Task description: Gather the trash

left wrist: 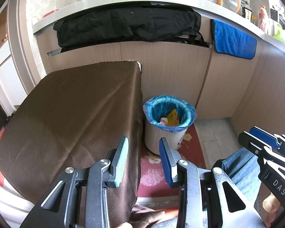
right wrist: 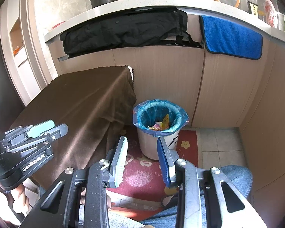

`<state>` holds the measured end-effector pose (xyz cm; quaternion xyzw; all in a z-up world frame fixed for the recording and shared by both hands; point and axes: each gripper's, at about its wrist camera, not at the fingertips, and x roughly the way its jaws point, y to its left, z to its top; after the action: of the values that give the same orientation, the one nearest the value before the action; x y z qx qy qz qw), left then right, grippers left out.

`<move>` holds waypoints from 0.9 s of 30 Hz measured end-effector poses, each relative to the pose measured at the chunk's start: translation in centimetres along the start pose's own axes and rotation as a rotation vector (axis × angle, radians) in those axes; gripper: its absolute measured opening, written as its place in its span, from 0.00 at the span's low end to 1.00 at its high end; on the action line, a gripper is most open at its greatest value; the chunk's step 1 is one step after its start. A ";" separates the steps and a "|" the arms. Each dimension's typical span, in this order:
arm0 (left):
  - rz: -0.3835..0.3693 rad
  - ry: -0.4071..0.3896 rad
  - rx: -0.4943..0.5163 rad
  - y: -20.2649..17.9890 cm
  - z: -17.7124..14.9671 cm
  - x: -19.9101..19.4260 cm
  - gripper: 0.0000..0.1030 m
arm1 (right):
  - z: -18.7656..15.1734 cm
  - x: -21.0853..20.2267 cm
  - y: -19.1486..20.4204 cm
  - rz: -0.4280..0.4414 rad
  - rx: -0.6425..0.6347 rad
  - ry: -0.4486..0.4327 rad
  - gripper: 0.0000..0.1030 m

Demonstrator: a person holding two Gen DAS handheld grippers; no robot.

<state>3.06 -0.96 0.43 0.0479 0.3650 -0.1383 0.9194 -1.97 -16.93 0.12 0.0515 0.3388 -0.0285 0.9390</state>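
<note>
Both grippers, left (left wrist: pixel 143 159) and right (right wrist: pixel 142 157), hung spread and empty while wrappers (left wrist: pixel 171 118) already lay in the bin (left wrist: pixel 169 121) beside the bare table (left wrist: pixel 70 114), so collecting looked finished.

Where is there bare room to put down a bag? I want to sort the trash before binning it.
The brown cloth tabletop is bare from the cabinet to its near edge. The grey floor tiles between bin, red mat and cabinet are also free. The counter above is crowded with pots and bottles.
</note>
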 end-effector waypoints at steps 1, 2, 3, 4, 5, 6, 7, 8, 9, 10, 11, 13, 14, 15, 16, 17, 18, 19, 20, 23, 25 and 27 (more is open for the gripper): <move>-0.001 0.000 0.000 0.0 0.0 0.0 0.34 | 0.0 0.0 0.0 0.000 -0.001 0.001 0.30; 0.000 0.001 0.000 0.0 0.0 0.0 0.34 | 0.0 0.0 0.0 0.000 0.001 0.002 0.30; 0.000 0.001 0.000 0.0 0.0 0.0 0.34 | 0.0 0.0 0.0 0.000 0.000 0.002 0.30; 0.000 0.003 0.001 0.0 -0.1 0.1 0.34 | 0.0 0.0 0.0 0.001 -0.001 0.002 0.30; 0.000 0.006 0.000 0.0 -0.1 0.1 0.34 | -0.1 0.0 0.0 0.000 -0.001 0.001 0.30; 0.000 0.008 0.000 -0.1 -0.2 0.2 0.34 | -0.1 0.1 0.0 -0.001 -0.002 0.001 0.30; -0.001 0.010 0.002 0.0 -0.2 0.2 0.34 | 0.0 0.1 -0.1 0.001 -0.001 0.004 0.30; -0.002 0.011 0.002 0.0 -0.3 0.3 0.34 | 0.0 0.1 -0.1 0.005 0.001 0.006 0.30; -0.003 0.013 0.003 0.1 -0.3 0.3 0.34 | 0.0 0.2 -0.2 0.005 0.003 0.010 0.30; -0.005 0.016 0.005 0.1 -0.4 0.3 0.34 | -0.1 0.3 -0.3 0.005 0.004 0.012 0.30; -0.005 0.018 0.006 0.1 -0.4 0.4 0.34 | -0.2 0.3 -0.3 0.004 0.005 0.014 0.30; -0.009 0.023 0.008 0.1 -0.5 0.5 0.34 | -0.3 0.4 -0.3 0.003 0.006 0.017 0.30; -0.009 0.025 0.010 0.0 -0.5 0.5 0.34 | -0.4 0.4 -0.4 0.004 0.007 0.016 0.30; -0.011 0.026 0.013 0.1 -0.6 0.5 0.34 | -0.4 0.4 -0.3 0.005 0.007 0.017 0.30; -0.012 0.027 0.015 0.1 -0.6 0.5 0.34 | -0.4 0.4 -0.3 0.002 0.007 0.017 0.30; -0.012 0.028 0.015 0.1 -0.6 0.5 0.34 | -0.4 0.4 -0.3 0.001 0.007 0.018 0.30; -0.013 0.028 0.016 0.1 -0.7 0.5 0.34 | -0.4 0.4 -0.3 0.001 0.007 0.019 0.30; -0.012 0.028 0.016 0.1 -0.7 0.5 0.34 | -0.4 0.4 -0.3 0.001 0.007 0.020 0.30; -0.012 0.028 0.015 0.1 -0.7 0.5 0.34 | -0.4 0.4 -0.4 -0.001 0.008 0.023 0.30; -0.011 0.029 0.015 0.1 -0.7 0.5 0.34 | -0.5 0.4 -0.5 0.000 0.013 0.026 0.30; -0.012 0.028 0.016 0.1 -0.7 0.5 0.34 | -0.4 0.5 -0.6 0.002 0.015 0.028 0.30; -0.013 0.028 0.016 0.2 -0.7 0.5 0.34 | -0.4 0.6 -0.6 0.002 0.012 0.028 0.30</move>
<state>2.97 -0.75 -0.45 0.0550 0.3771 -0.1463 0.9129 -1.81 -17.50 -0.56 0.0579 0.3517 -0.0291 0.9339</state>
